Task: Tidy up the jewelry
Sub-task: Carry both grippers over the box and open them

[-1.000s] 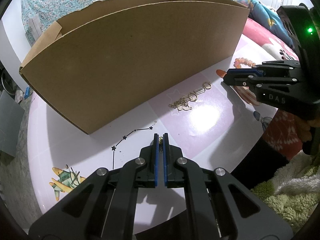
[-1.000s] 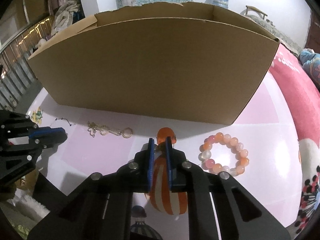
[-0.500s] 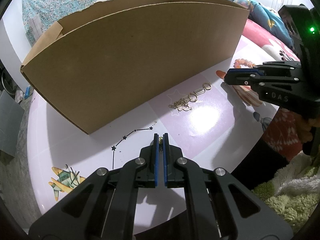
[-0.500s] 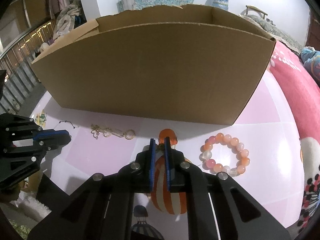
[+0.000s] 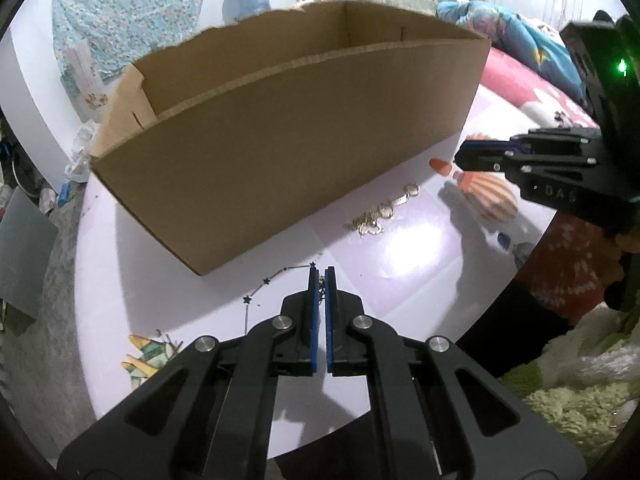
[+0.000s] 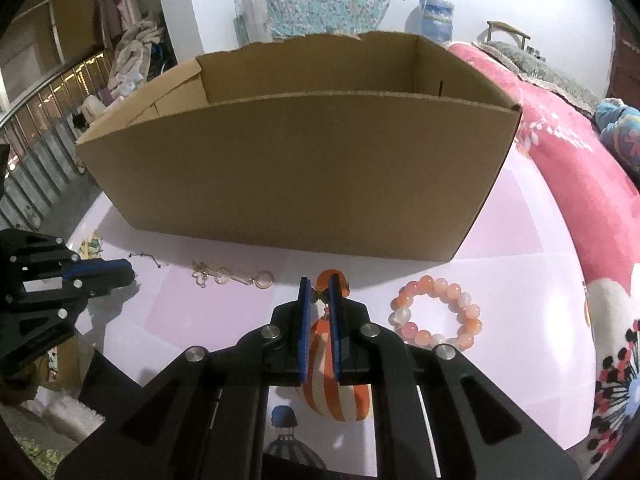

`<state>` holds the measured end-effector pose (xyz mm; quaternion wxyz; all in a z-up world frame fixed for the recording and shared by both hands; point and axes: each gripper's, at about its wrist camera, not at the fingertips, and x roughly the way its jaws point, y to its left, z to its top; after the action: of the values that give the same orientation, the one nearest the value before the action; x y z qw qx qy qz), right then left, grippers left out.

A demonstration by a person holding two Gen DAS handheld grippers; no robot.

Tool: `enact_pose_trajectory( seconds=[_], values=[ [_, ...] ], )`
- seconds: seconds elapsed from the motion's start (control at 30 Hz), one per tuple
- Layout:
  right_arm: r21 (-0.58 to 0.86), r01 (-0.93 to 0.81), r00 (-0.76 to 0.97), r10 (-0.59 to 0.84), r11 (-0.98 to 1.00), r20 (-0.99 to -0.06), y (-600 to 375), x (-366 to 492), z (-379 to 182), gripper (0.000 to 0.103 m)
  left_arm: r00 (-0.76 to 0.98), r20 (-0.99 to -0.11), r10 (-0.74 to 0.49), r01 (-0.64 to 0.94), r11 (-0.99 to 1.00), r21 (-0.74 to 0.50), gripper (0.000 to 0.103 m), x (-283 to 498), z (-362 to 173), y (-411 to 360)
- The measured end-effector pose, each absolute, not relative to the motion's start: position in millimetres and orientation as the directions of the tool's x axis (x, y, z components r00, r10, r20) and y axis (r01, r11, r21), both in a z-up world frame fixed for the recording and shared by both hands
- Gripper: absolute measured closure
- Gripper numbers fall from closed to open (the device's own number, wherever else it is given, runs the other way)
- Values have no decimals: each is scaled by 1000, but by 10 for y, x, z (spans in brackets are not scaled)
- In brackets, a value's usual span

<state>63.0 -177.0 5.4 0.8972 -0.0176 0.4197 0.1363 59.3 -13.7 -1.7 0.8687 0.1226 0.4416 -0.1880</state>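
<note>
Right tongs [image 6: 320,296] pinch a small gold charm [image 6: 319,295]; beyond the closed left tongs [image 5: 320,276], a gold chain [image 5: 382,212] stretches sideways along the box [image 5: 280,152].

The left gripper [image 5: 319,276] hangs low over the pale pink bench [image 5: 400,280], its blue-padded fingers [image 5: 313,304] nearly together on something small and gold that is hard to make out. Just ahead a thin star-charm chain [image 5: 276,278] lies on the bench. Beyond it stands an open cardboard box [image 5: 280,152]. A gold keychain [image 5: 380,216] lies near the box's front wall. At right, the right gripper [image 5: 460,156] hovers over a printed orange striped balloon [image 5: 492,200].
</note>
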Motion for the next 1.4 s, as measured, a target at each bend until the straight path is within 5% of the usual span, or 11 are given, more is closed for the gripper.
enact_pose_trajectory(
  seconds=[0.57,0.97,1.13,1.4],
  values=[
    [95,-388,766,378,917,-520,-1852,660,1193,94,734,-569,-370,465,885,24,101,771,1317,-105],
    [274,-362,586,446,891,-677,-1931,1907,861,94,546,-753,-367,379,910,-168,101,2063,707,-199],
    [264,-341,600,424,903,-678,-2017,2005,852,92,537,-765,-355,340,921,-189,82,2148,580,-160],
    [288,-300,642,416,909,-644,-2193,2006,933,85,549,-756,-355,306,928,-213,81,2102,581,-67]
  ],
)
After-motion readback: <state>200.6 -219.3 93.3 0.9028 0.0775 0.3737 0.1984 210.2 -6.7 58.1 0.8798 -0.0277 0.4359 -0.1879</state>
